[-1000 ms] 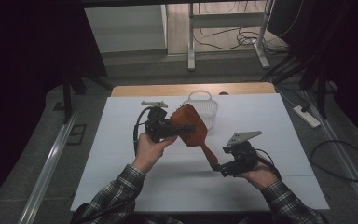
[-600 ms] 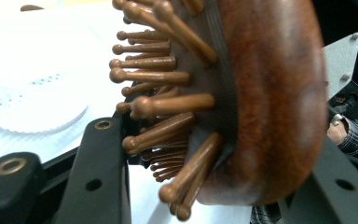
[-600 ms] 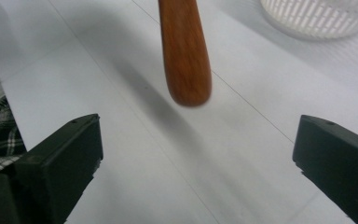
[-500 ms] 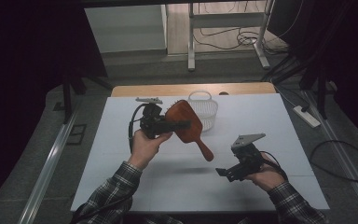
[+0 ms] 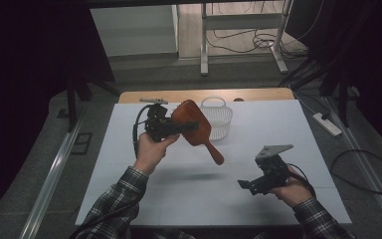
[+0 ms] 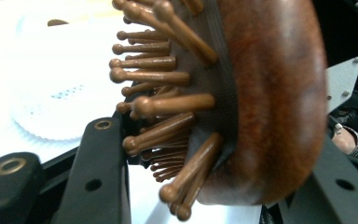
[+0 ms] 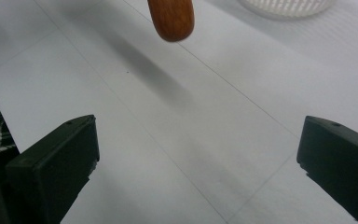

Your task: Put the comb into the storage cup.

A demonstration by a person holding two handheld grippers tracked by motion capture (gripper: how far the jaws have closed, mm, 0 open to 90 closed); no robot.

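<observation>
Left of centre in the high view, the left hand-held gripper (image 5: 186, 126) is clamped across the head of a reddish-brown wooden paddle hairbrush (image 5: 195, 128), one jaw on the smooth back and the other among the ball-tipped wooden bristles (image 6: 168, 105), as the left gripper view shows. That brush is held in the air above the white bench (image 5: 129, 189), head up beside the gripper and handle slanting down toward the lower right of the frame, its rounded end (image 7: 171, 17) hanging at the top of the right gripper view. Lower right in the high view, the right hand-held gripper (image 5: 243, 184) has just been opening; its jaws stand wide with nothing between them, low over the bench and apart from the handle. Behind the brush, a white perforated plastic basket (image 5: 218, 118) sits near the far edge. By its look the brush is stiff, fairly light and smooth-lacquered, so the back may slip; the bristle side gives way unevenly. A hold across the flat head, or round the narrow handle, seems soundest.
</observation>
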